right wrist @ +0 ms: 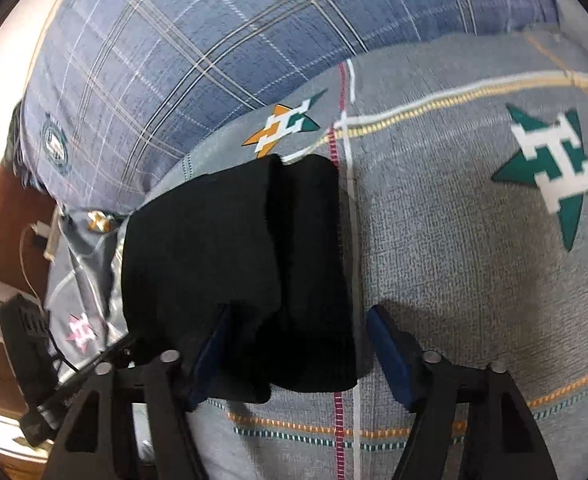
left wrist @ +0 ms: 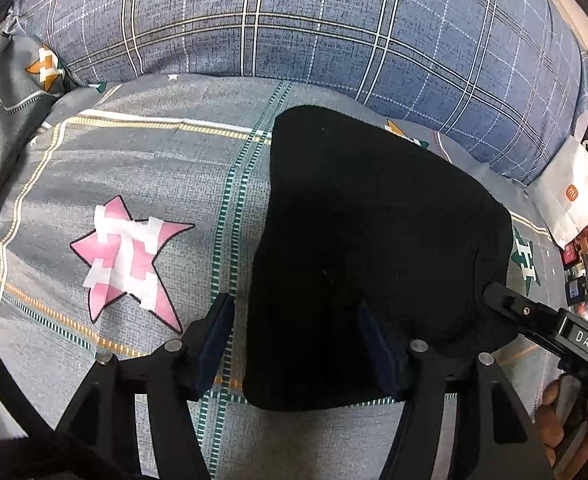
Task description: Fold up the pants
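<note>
The black pants lie folded into a compact bundle on the grey star-print bedsheet. My left gripper is open, its jaws wide apart over the bundle's near left edge; the right finger pad rests over the cloth. In the right wrist view the pants show as a layered fold. My right gripper is open, its jaws astride the bundle's near end. The right gripper's body shows in the left wrist view at the bundle's right edge.
A blue plaid pillow lies behind the pants. A white paper bag and small items sit at the bed's right edge. A black device with cables and a brown floor lie beside the bed in the right wrist view.
</note>
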The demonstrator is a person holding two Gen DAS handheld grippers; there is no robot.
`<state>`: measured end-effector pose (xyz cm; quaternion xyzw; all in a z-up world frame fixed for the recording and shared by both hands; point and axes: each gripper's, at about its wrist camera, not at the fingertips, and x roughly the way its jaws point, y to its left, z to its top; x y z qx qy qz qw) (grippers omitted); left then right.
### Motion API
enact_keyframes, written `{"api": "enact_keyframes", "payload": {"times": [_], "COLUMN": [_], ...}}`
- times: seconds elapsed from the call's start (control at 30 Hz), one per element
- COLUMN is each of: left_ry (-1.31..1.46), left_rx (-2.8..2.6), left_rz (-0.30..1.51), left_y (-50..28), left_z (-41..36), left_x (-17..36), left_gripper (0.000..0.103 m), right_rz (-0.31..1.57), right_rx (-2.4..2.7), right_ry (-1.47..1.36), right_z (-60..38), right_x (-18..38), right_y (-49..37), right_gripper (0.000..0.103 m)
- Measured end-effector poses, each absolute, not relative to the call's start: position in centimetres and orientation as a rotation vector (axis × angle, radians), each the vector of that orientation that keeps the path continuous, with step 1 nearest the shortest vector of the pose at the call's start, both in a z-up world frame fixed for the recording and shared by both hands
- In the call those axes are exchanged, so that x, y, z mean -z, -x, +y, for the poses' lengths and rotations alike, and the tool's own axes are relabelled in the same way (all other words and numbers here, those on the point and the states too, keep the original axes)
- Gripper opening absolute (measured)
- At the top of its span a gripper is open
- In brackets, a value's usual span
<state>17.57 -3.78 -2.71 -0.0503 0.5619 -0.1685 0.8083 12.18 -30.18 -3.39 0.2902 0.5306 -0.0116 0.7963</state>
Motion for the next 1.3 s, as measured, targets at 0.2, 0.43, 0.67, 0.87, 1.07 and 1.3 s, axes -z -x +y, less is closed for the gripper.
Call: {"api": "enact_keyframes", "payload": {"times": [0.2,0.43,0.67,0.87,1.07,1.3], "left_ry": [0.126,0.053,0.039,0.112,0.092,0.099], "left_rx": [0.34,0.274,0.252,0.258,0.252,0.253], "left_rz": [1.133,1.145,1.148,1.193,1.182,1.185], "left_y": [-17.4,-17.3,-17.6,-18.1,-17.9,-18.0], "left_z": [-3.1,-3.5,-3.6,-2.7,-3.0,-3.0], "left_x": [1.3,2.3,2.6,2.9,2.8,3.0], "left_gripper": [0.041,0.059,0.073,0.076,0.076,0.077], "right_rz": [1.061,1.099,1.108,1.106,1.106,1.109], "right_rx": [0.032,0.056,0.039,0.047,0.05,0.049], "right_ry": [-0.552,-0.592,-0.742,-0.711,-0.699,-0.691], "right_z": [-29.1,-29.2,-30.4,-30.0,-29.8,-29.8], "right_x": [1.8,2.6,3.7,3.7,3.6,3.6], "right_y": [-11.7,-11.7,-11.1,-11.3,-11.3,-11.5], "right_gripper": [0.043,0.052,0.057,0.059,0.059,0.06]}}
